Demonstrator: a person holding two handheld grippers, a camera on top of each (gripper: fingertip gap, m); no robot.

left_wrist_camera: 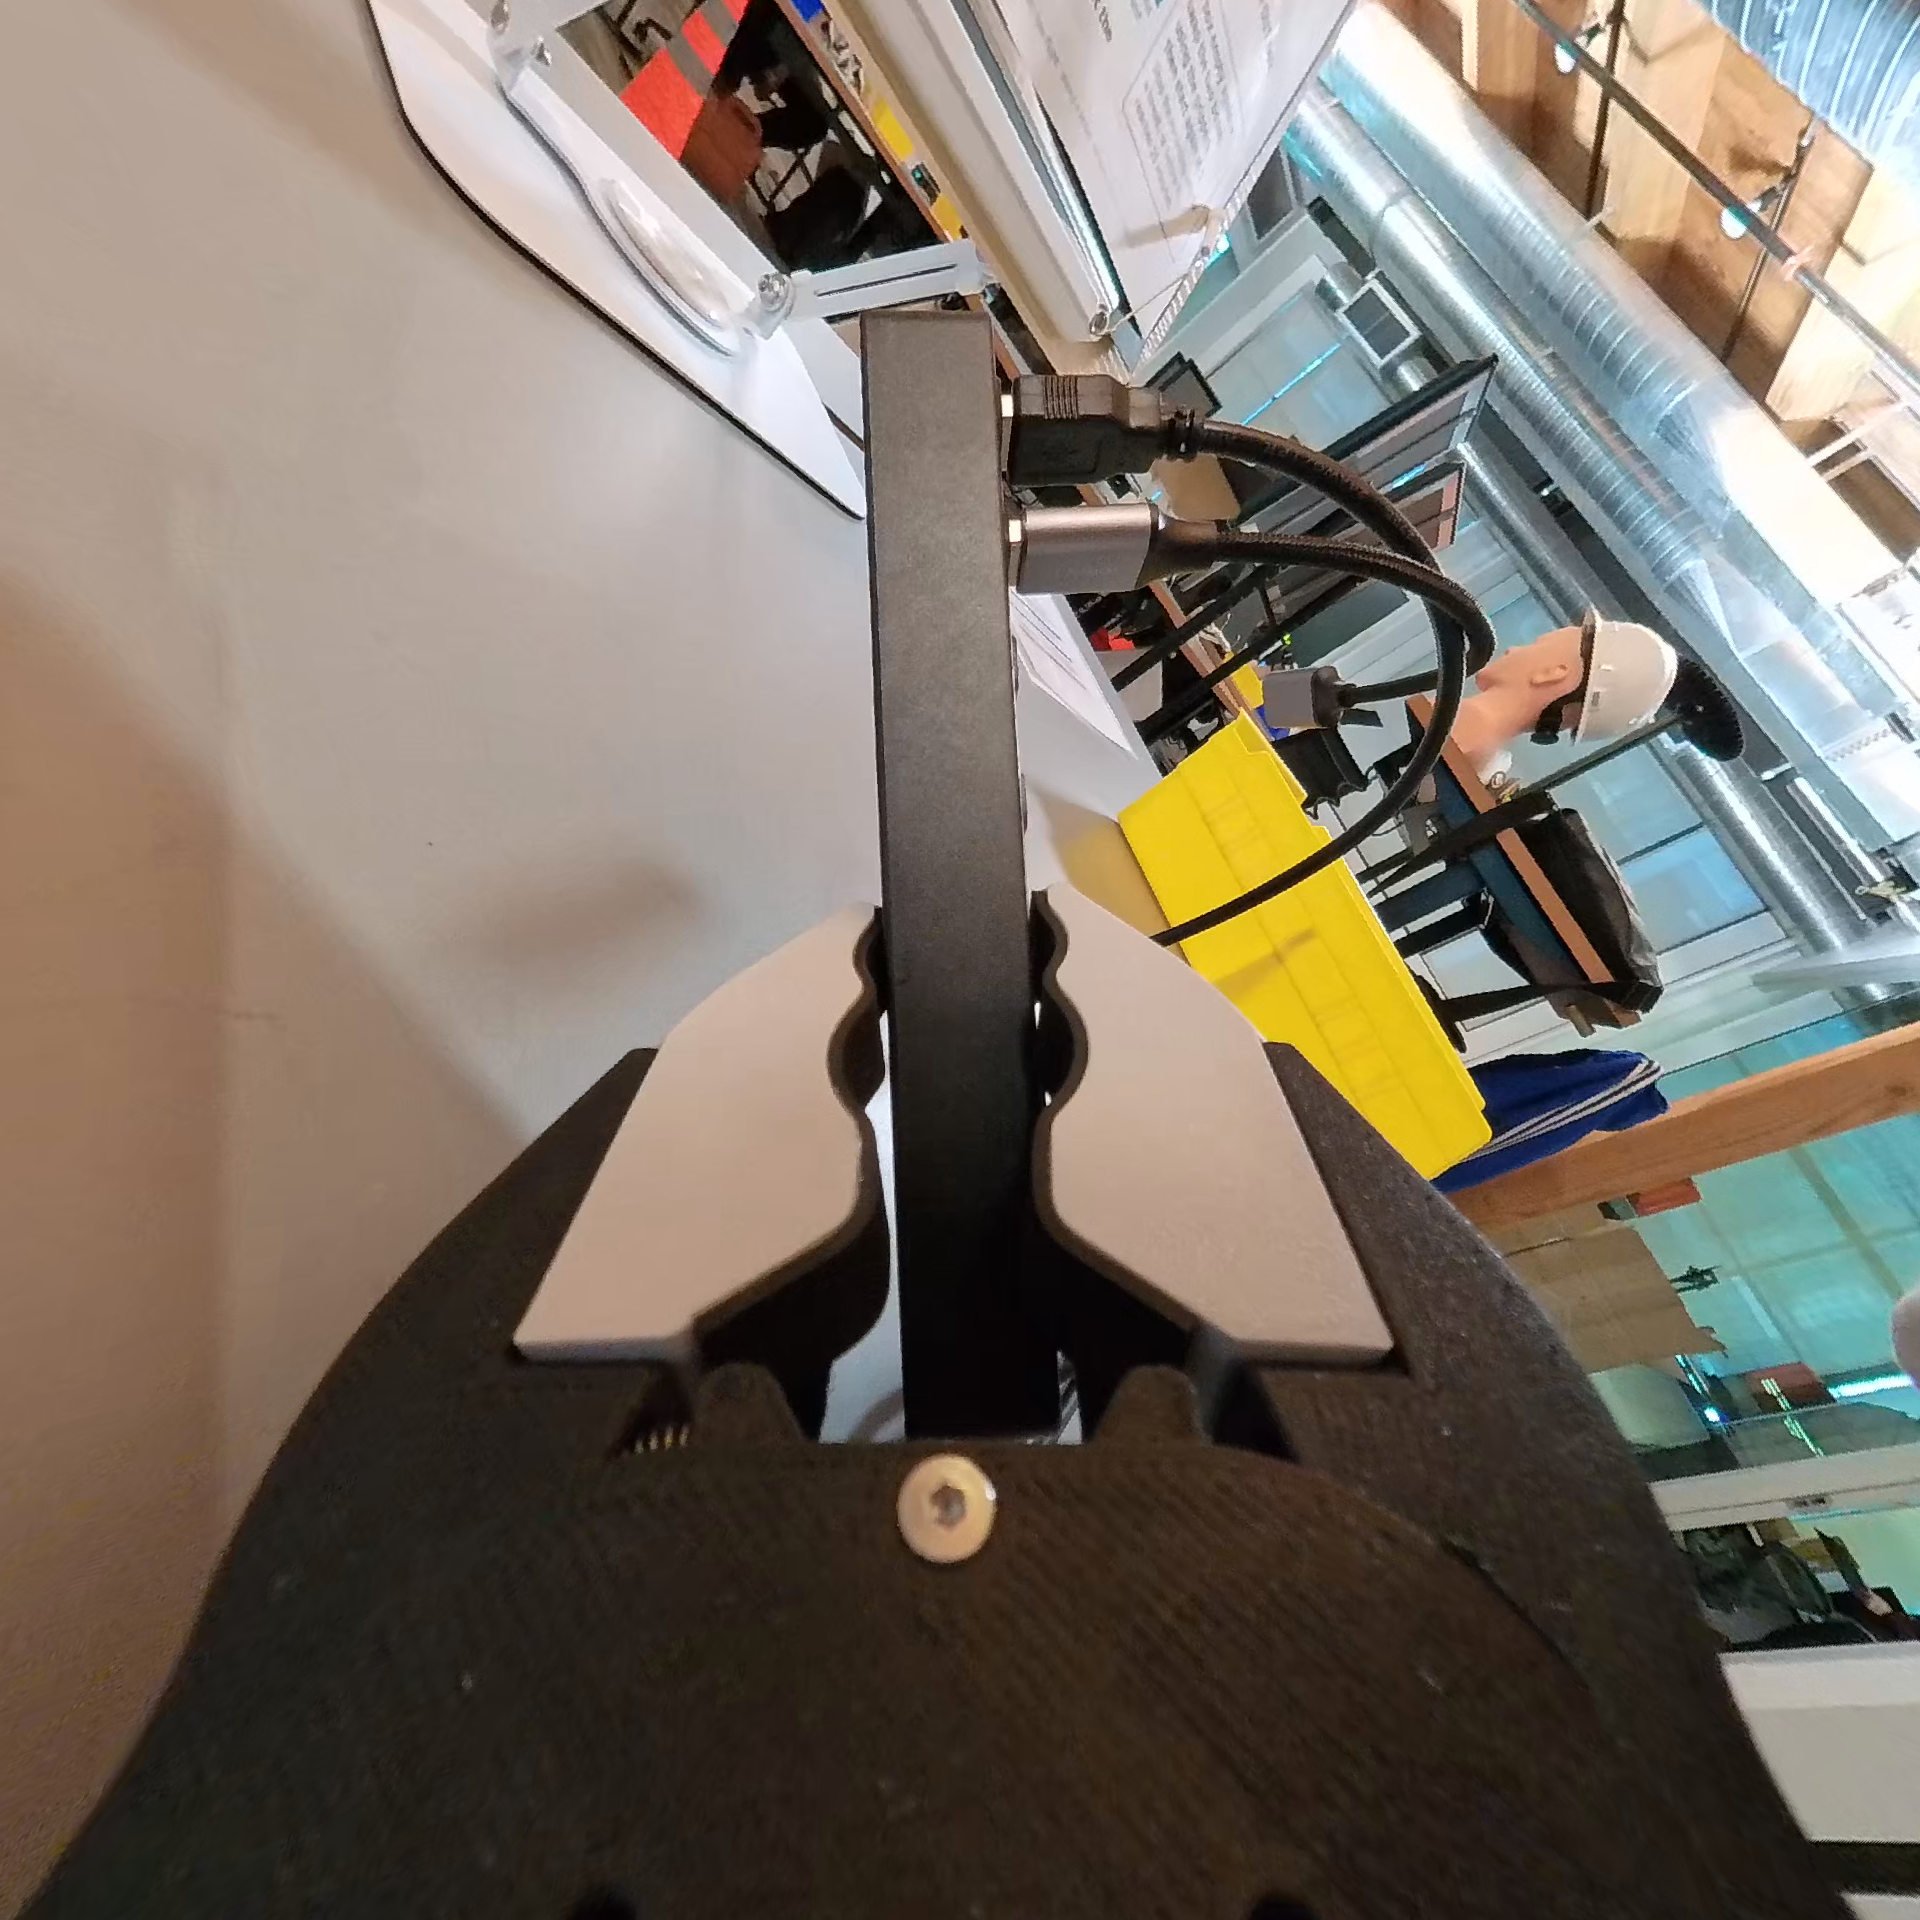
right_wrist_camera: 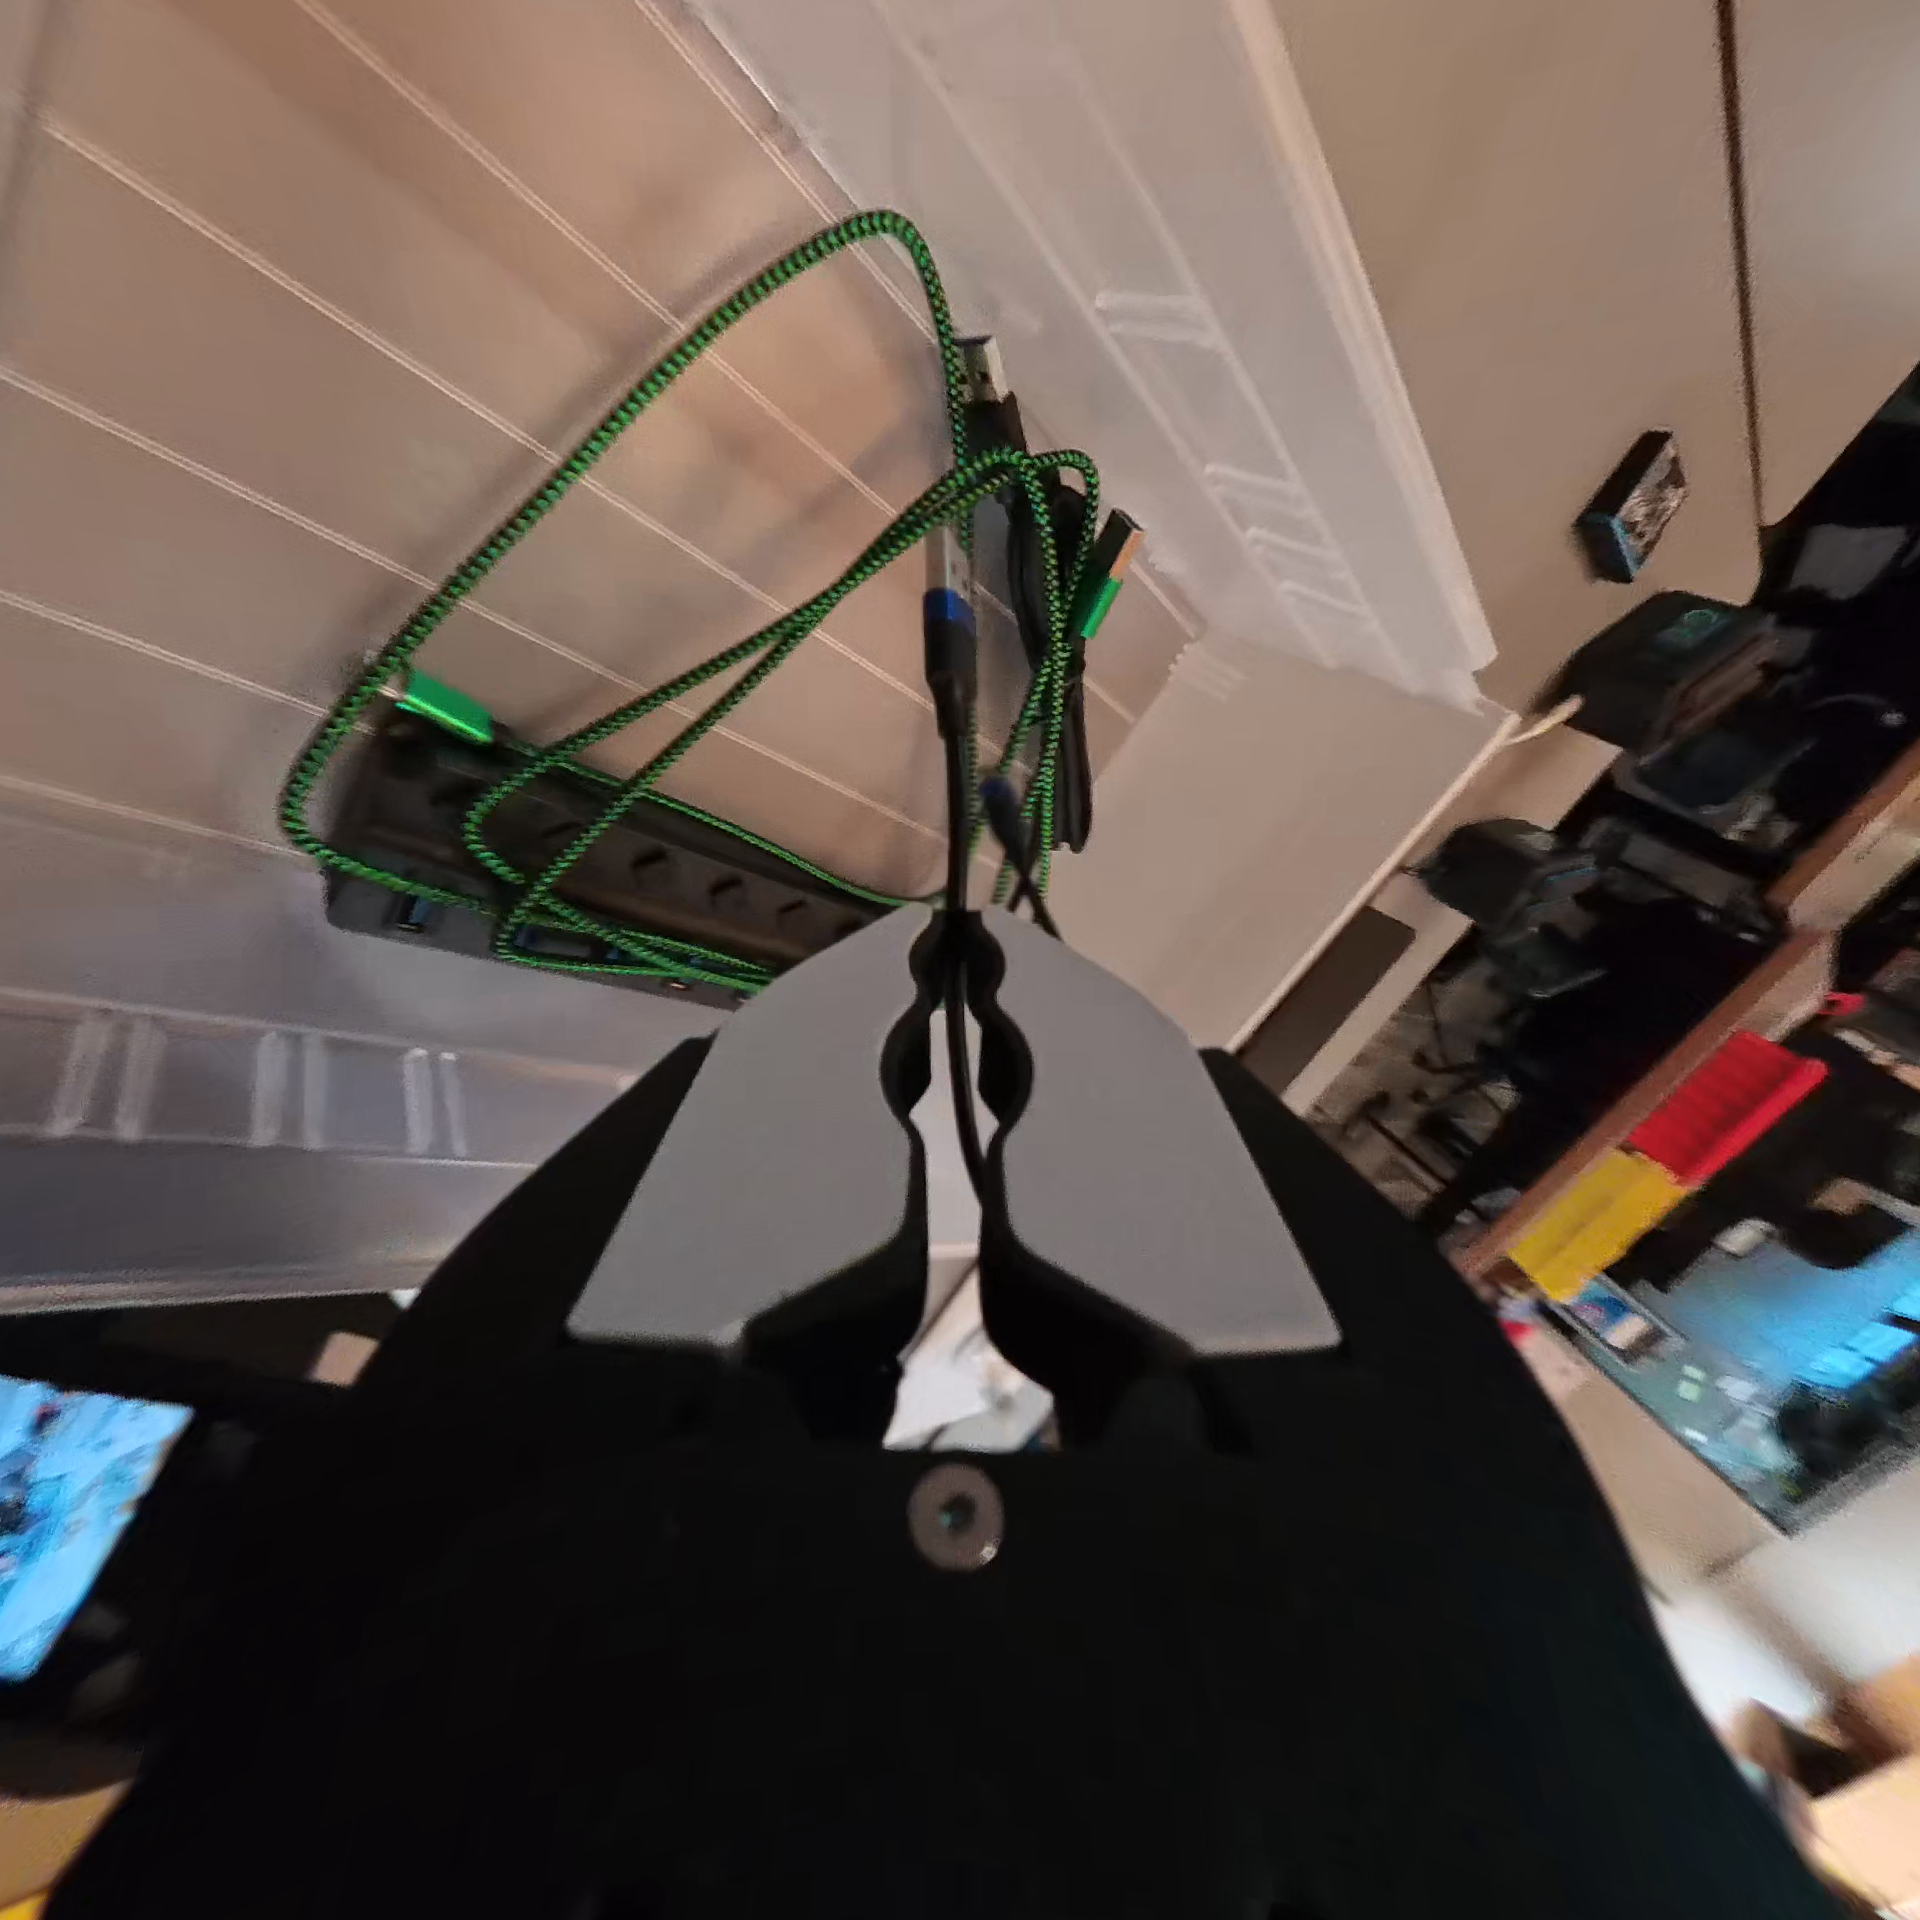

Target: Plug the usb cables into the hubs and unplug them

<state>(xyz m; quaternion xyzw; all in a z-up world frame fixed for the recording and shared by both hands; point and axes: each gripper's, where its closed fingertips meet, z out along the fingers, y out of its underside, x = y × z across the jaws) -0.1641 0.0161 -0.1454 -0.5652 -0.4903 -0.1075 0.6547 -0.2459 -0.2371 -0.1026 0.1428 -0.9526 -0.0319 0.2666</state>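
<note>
The left gripper (left_wrist_camera: 956,935) is squeezing a long black hub (left_wrist_camera: 940,644) between its two fingers. The hub sticks straight out in front of it, standing on its thin edge, lifted off the white table (left_wrist_camera: 364,520). Near the far end of the hub, two plugs poke out of its right side: a black plug (left_wrist_camera: 1081,442) on top and a gray plug (left_wrist_camera: 1086,549) right under it. Their dark braided cables bend away to the right and droop down toward a yellow bin (left_wrist_camera: 1299,956). The right gripper (right_wrist_camera: 958,925) is pinching a thin black cable (right_wrist_camera: 961,831) close to its tips. That cable runs straight ahead to a blue and silver plug (right_wrist_camera: 951,592), which points away from the gripper. Past it is another long dark hub (right_wrist_camera: 582,883) lying on the table, with its long side going left to right across the gripper's path. A green braided cable (right_wrist_camera: 623,499) loops all over it, with one green plug (right_wrist_camera: 447,707) by the hub's left end and another green plug (right_wrist_camera: 1112,582) loose off to the right. This picture is blurry, so I cannot tell if the blue plug is in a port. I think the right gripper is the nearer one for pushing that plug in, but it holds the floppy cable, not the plug, so aiming may be hard.
</note>
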